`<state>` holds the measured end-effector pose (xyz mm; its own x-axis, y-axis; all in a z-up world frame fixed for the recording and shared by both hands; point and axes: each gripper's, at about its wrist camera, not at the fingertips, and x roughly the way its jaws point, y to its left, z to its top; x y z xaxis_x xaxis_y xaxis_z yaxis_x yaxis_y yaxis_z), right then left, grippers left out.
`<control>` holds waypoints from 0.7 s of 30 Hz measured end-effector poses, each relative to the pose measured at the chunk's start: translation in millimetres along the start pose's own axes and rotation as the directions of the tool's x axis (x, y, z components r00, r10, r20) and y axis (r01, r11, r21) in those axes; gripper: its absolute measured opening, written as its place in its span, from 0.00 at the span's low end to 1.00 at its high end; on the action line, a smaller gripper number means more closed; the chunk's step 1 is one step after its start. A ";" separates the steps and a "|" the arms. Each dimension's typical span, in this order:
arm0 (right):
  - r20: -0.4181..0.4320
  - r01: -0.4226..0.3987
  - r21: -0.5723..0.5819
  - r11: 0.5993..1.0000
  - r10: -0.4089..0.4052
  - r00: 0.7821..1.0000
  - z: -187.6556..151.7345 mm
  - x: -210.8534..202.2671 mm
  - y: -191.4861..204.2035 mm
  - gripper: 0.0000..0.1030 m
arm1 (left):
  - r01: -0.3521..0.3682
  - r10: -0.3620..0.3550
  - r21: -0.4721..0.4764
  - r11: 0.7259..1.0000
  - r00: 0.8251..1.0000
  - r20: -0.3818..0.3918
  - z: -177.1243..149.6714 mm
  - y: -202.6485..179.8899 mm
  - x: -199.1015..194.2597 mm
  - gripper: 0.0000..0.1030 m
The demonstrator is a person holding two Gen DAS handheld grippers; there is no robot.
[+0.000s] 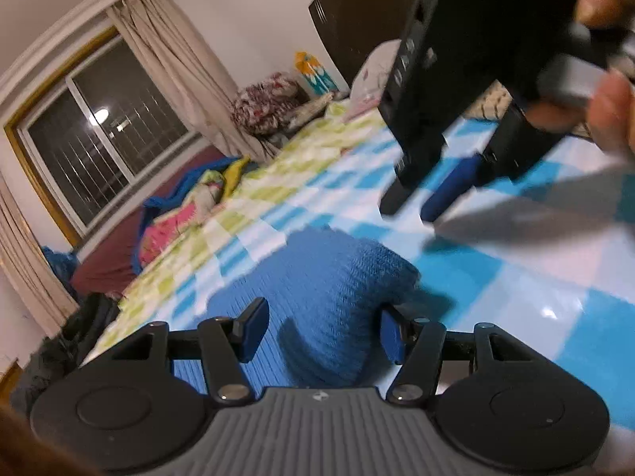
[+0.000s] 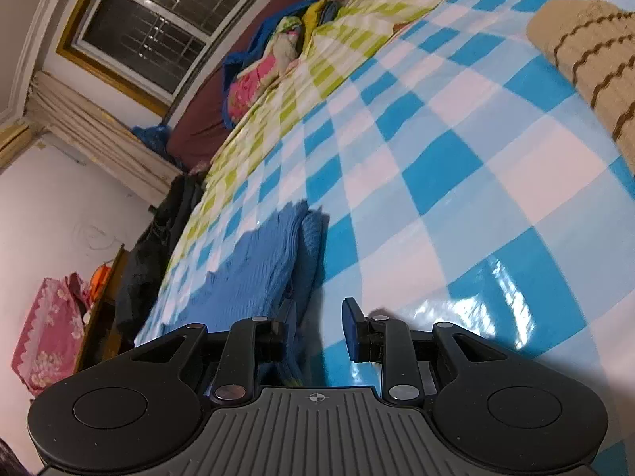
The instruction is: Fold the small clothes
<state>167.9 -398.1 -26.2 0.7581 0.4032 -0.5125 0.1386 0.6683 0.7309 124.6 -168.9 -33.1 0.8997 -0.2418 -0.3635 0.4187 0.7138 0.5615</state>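
Note:
A blue knitted garment [image 1: 317, 297] lies on the blue and white checked cloth [image 1: 516, 277]. Part of it is bunched into a hump between the fingers of my left gripper [image 1: 321, 331], which is open just above it. My right gripper [image 1: 412, 206] hangs above the cloth farther off, held by a hand, open with nothing between its fingers. In the right wrist view the garment [image 2: 258, 269] lies flat and folded at the left, and my right gripper [image 2: 317, 331] is open at its right edge, its left finger over the fabric.
A beige towel with brown wavy stripes [image 2: 595, 55] lies at the far right of the cloth. A green checked cloth [image 2: 317, 63] covers the far end. Piled colourful clothes [image 1: 178, 214] and a window [image 1: 99, 131] are beyond. A dark bag [image 2: 158, 246] hangs at the left edge.

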 end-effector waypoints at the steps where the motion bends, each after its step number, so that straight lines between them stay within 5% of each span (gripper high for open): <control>1: -0.003 0.000 0.001 1.000 0.000 1.000 -0.8 1.1 0.1 0.26 | -0.001 0.001 0.018 1.000 1.000 0.007 0.8 -2.0 0.8 0.62; 5: -0.015 -0.030 0.030 0.999 0.030 0.999 0.4 7.5 -1.5 0.26 | 0.068 -0.068 0.026 0.997 0.998 0.004 1.3 -5.3 -0.8 0.58; 10: -0.027 -0.052 0.064 0.997 0.054 0.998 7.8 26.8 1.2 0.35 | 0.128 -0.129 -0.084 0.988 0.991 -0.016 0.6 11.8 -3.7 0.30; 21: -0.057 -0.080 0.193 0.978 0.093 0.994 19.4 75.1 6.0 0.47 | 0.203 -0.203 -0.250 0.947 0.979 0.027 3.3 47.3 -9.5 0.21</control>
<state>238.0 -375.9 -51.6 0.7303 0.4983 -0.4672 0.1975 0.5007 0.8428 136.3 -135.0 -0.6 0.7990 -0.3994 -0.4495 0.5483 0.7909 0.2717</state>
